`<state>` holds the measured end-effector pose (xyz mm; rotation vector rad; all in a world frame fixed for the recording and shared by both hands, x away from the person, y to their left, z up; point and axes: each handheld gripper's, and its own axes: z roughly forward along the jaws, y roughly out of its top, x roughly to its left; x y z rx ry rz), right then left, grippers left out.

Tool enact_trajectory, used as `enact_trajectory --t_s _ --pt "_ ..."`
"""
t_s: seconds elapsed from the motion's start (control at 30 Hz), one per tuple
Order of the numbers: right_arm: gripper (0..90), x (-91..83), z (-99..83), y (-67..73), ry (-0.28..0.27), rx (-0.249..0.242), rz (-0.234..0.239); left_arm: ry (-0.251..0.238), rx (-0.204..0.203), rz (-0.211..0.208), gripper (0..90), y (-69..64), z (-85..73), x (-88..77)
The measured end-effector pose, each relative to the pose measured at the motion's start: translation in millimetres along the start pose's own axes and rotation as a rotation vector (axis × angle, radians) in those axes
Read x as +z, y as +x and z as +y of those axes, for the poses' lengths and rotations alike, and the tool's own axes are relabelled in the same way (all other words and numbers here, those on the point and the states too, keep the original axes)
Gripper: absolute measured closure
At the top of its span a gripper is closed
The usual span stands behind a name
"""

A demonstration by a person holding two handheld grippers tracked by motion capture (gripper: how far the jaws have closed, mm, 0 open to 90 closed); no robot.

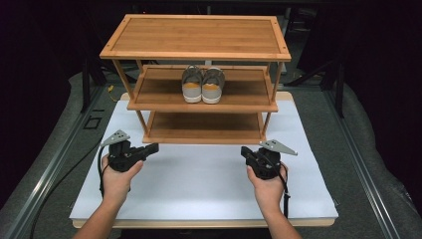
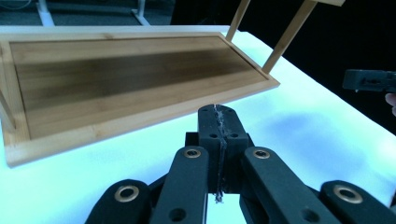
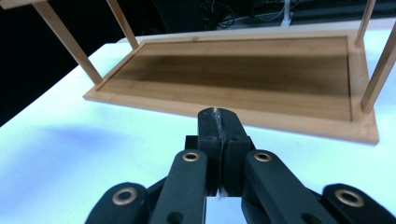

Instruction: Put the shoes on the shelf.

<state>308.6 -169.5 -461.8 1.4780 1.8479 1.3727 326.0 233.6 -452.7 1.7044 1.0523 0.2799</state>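
Bamboo three-tier shoe rack (image 1: pixel 199 84) stands ahead of each claw; left claw (image 1: pixel 152 148) and right claw (image 1: pixel 245 151), closed and empty, should open before reaching the grey shoes (image 1: pixel 202 84).

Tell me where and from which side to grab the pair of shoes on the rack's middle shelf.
Grip the shoes at their heels, coming in level from the front of the rack. The heels face the person and sit near the shelf's front edge, while the top shelf blocks any approach from above.
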Motion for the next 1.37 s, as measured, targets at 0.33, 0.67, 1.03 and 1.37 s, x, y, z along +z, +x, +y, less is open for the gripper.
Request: enact_trajectory --t_s 0.33,0.67,1.03,1.37 --pt "88.7 2.2 -30.3 -0.9 0.024 -0.021 -0.004 0.062 -0.018 0.017 89.7 7.5 -46.4 4.9" --pt "88.2 7.8 -48.5 -5.8 0.058 -0.050 -0.016 0.093 -0.011 0.017 89.7 10.2 -64.3 14.0" --pt "86.6 19.7 -58.8 -2.2 0.102 -0.077 -0.010 0.144 0.022 0.045 89.0 11.7 -73.8 24.9" --pt "86.6 27.9 -64.2 7.7 0.138 -0.119 0.007 0.173 0.022 0.045 89.7 12.5 -75.4 30.7"
